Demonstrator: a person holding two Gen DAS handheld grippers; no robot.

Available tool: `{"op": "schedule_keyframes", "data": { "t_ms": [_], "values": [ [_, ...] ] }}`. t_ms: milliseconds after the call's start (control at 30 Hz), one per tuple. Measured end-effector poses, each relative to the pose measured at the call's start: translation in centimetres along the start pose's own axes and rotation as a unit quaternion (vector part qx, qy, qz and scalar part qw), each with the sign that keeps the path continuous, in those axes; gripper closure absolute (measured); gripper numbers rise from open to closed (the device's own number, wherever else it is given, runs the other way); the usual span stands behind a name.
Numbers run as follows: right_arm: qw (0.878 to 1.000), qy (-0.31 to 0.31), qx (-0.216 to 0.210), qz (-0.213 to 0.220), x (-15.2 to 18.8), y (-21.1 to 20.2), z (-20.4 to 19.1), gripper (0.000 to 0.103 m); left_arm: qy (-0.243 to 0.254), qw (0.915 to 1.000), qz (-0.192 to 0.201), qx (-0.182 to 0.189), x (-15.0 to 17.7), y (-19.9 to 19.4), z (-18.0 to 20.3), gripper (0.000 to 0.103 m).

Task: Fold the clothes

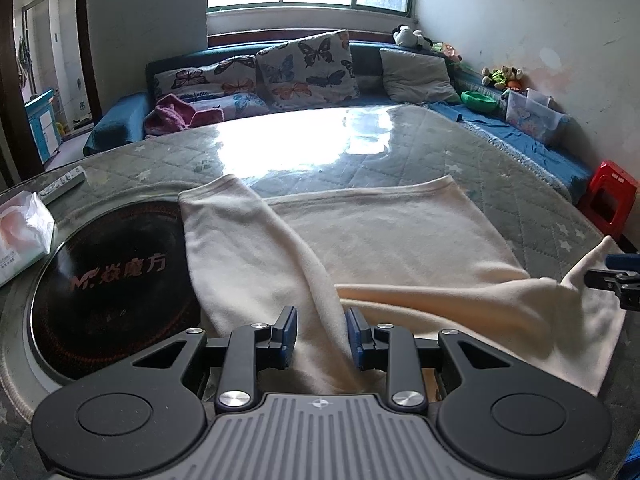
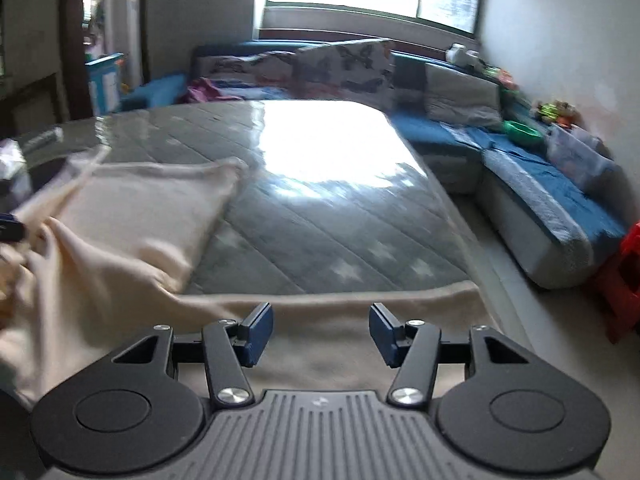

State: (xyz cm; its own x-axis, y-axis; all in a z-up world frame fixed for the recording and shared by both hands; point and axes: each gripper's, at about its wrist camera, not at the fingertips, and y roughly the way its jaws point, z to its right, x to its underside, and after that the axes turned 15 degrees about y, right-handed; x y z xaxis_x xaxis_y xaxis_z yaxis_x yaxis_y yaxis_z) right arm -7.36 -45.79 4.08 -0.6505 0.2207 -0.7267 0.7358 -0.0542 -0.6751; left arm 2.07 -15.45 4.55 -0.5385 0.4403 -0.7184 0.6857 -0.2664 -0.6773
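1. Desk (image 1: 400, 148): quilted grey cover with pale stars under a glossy clear sheet, filling the middle of both views; bright window glare at centre.
2. Sofa (image 1: 520, 136): blue, L-shaped, along the top and right of the left wrist view; butterfly-print cushions (image 1: 308, 66) at upper centre, a grey cushion to their right, a pink cloth at upper left.
3. Cream garment (image 1: 380, 240): spread flat on the desk, centre of the left wrist view; one long sleeve (image 1: 248, 256) running from centre left down to the bottom centre; right edge lifted in a fold at the right of the frame. In the right wrist view, same garment (image 2: 132, 216) at left and along the bottom, blurred.
4. Black round cooktop (image 1: 116, 276): set in the desk at lower left, bearing pale printed characters, partly covered by the sleeve.
5. Left gripper (image 1: 321, 338): bottom centre of the left wrist view, blue pads moderately apart, sleeve cloth lying between them; grip on the cloth not confirmed.
6. Right gripper (image 2: 321, 334): bottom centre of the right wrist view, pads wide apart above the garment's near hem, nothing clamped; also seen at the right edge of the left wrist view (image 1: 612, 276), beside the raised fold.
7. Red stool (image 1: 610, 196): right edge, beside the sofa.
8. Tissue pack (image 1: 22, 232): left edge, on the desk.
9. Green bowl (image 1: 478, 100): upper right, on the sofa.
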Motion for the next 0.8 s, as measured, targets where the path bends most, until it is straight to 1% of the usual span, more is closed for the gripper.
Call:
{"op": "schedule_keyframes", "data": {
  "t_ms": [67, 133, 167, 200, 300, 333, 367, 433, 567, 700, 800],
  "values": [
    [1.000, -0.006, -0.021, -0.002, -0.8, 0.0, -1.0, 0.049, 0.003, 1.0000, 0.004, 0.008, 0.0, 0.0, 0.3, 0.073],
    [0.999, -0.008, -0.053, -0.010, -1.8, 0.1, -2.2, 0.050, 0.006, 0.9999, 0.000, 0.011, 0.2, 0.2, 0.4, 0.074],
    [0.997, -0.010, -0.069, -0.015, -2.3, 0.3, -2.9, 0.052, 0.005, 0.9999, -0.004, 0.011, 0.3, 0.4, 0.4, 0.082],
    [0.996, -0.012, -0.086, -0.021, -2.7, 0.5, -3.5, 0.053, 0.002, 0.9999, -0.004, 0.014, 0.4, 0.4, 0.3, 0.088],
    [0.990, -0.020, -0.135, -0.040, -3.8, 1.0, -5.8, 0.058, -0.008, 0.9997, -0.002, 0.023, 0.6, 0.3, -0.2, 0.092],
    [0.987, -0.027, -0.151, -0.046, -4.0, 1.0, -6.8, 0.059, -0.009, 0.9996, 0.002, 0.026, 0.6, 0.2, -0.3, 0.093],
    [0.985, -0.037, -0.164, -0.050, -4.1, 1.0, -7.7, 0.060, -0.009, 0.9996, 0.005, 0.028, 0.7, 0.0, -0.4, 0.097],
    [0.979, -0.054, -0.188, -0.055, -4.3, 1.1, -9.6, 0.060, -0.013, 0.9994, 0.011, 0.032, 0.8, -0.3, -0.7, 0.099],
    [0.966, -0.076, -0.237, -0.070, -5.8, 2.0, -13.3, 0.063, -0.029, 0.9987, 0.019, 0.038, 1.1, -0.8, -1.1, 0.100],
    [0.958, -0.098, -0.258, -0.084, -8.4, 4.7, -16.6, 0.066, -0.045, 0.9977, 0.026, 0.044, 1.5, -1.3, -1.6, 0.100],
    [0.952, -0.097, -0.267, -0.114, -10.5, 8.2, -19.2, 0.067, -0.057, 0.9966, 0.032, 0.049, 1.8, -1.7, -1.9, 0.100]
  ]
}}
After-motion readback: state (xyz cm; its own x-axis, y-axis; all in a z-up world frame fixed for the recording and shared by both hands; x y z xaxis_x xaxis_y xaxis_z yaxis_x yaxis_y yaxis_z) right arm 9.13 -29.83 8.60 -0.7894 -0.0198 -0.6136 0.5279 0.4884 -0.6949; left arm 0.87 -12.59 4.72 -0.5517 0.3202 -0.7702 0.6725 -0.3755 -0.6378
